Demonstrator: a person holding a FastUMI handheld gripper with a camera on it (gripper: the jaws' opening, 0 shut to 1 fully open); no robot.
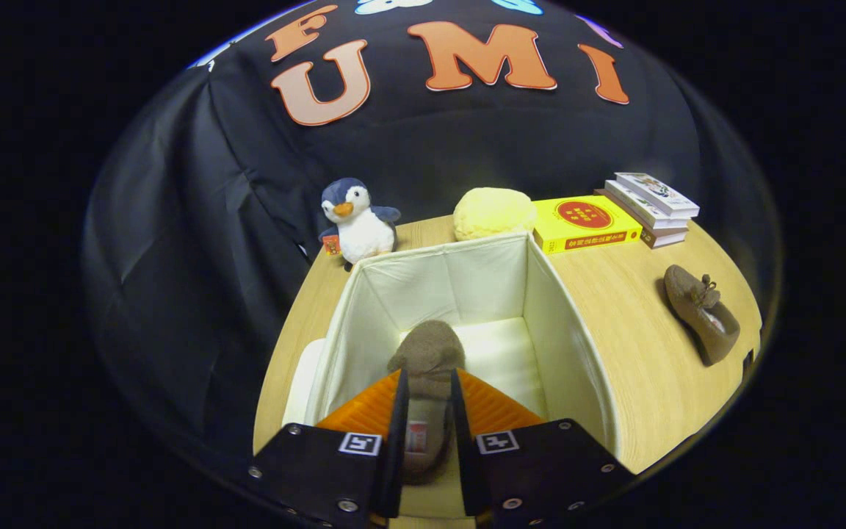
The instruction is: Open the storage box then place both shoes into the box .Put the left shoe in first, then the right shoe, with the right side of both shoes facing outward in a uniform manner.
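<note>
While one brown shoe [427, 360] hangs inside the open white storage box [573, 345], the claw [428, 411] is clamped on it (both fingers pressing its sides); the second shoe [700, 312] lies on the wooden surface [614, 294], well apart, right of the box.

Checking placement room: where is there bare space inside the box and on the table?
The claw holds one brown shoe inside the open box; bare floor lies beside the shoe. Bare table lies between box and second shoe. Crowded behind: penguin, yellow cushion, books.
</note>
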